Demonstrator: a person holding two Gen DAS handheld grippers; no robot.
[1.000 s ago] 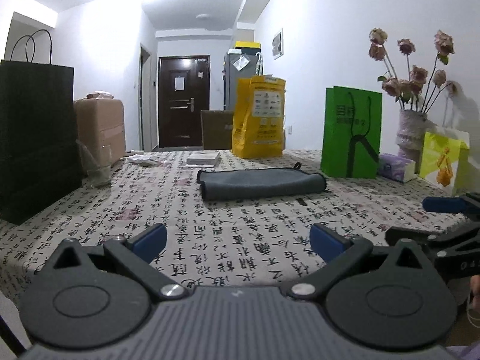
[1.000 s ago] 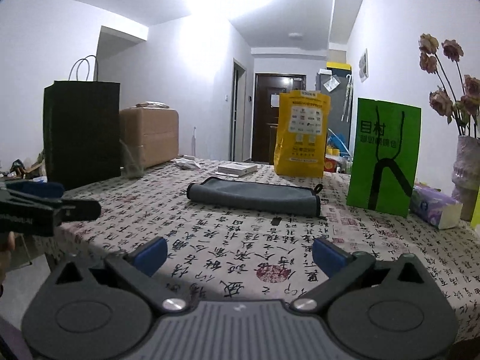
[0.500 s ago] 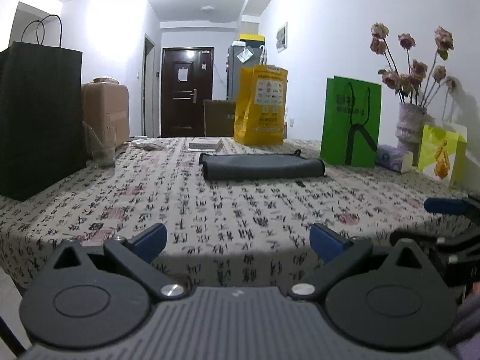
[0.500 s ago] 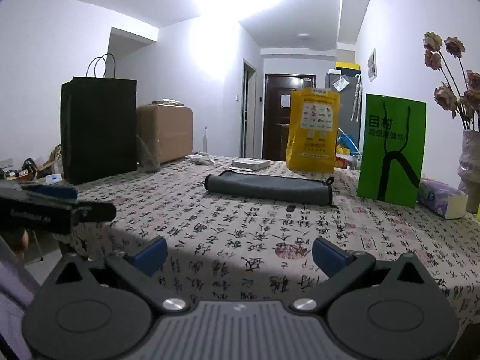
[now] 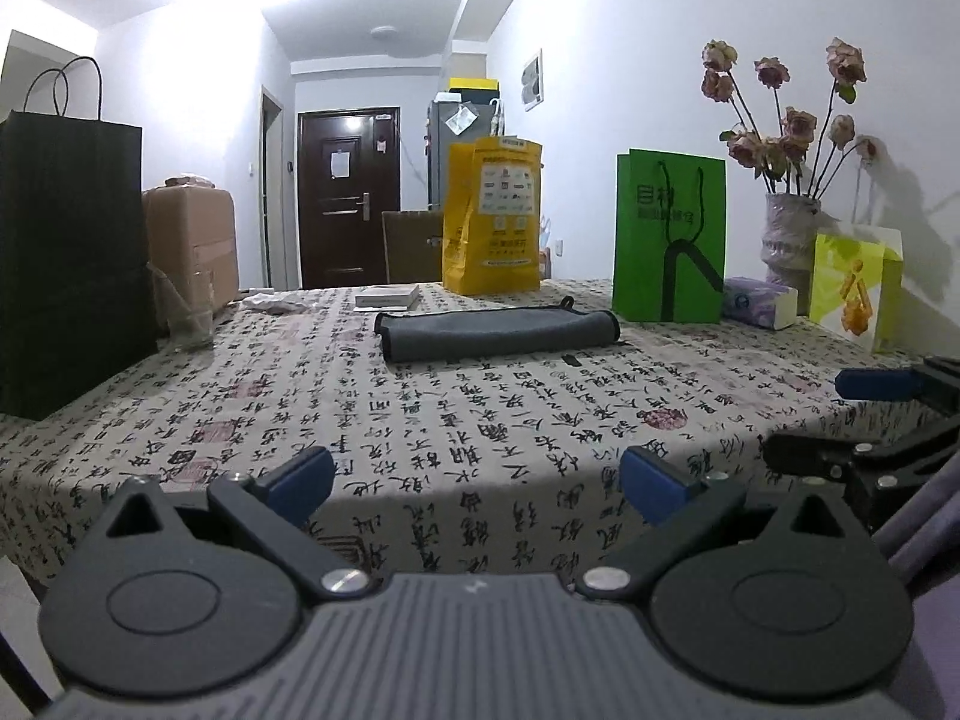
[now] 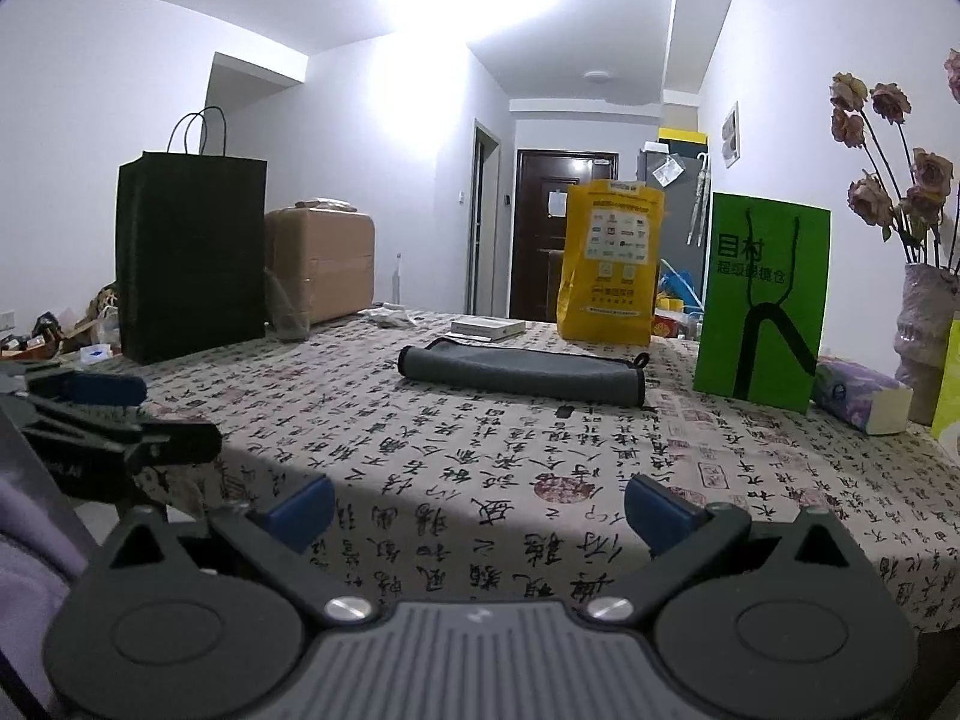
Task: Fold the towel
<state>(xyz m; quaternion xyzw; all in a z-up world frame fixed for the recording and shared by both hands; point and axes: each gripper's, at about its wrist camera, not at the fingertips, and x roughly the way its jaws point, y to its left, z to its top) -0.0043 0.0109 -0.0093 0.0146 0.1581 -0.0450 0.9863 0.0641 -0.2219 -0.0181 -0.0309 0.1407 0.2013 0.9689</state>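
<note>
White-walled room, dark door at back center; tabletop covered in beige cloth printed with black calligraphy characters and red seal marks. Towel, grey, soft-looking, already folded into a long flat roll with dark edging and a small loop at its right end, lies mid-frame on the tabletop, well apart from both grippers; same towel in right wrist view. Containers: black paper bag with looped handles at left, contents not visible; yellow paper bag upright behind the towel; green paper bag with black cord handles at right; lime gift bag far right; clear plastic cup, contents hard to tell; pale wrapped vase holding dried pinkish roses; tissue box beside the green bag; brown cardboard box behind the cup. Flat white box near the yellow bag. Left gripper, black with blue pads, spread wide, holding nothing, low over the tabletop's near edge. Right gripper likewise spread, holding nothing.
</note>
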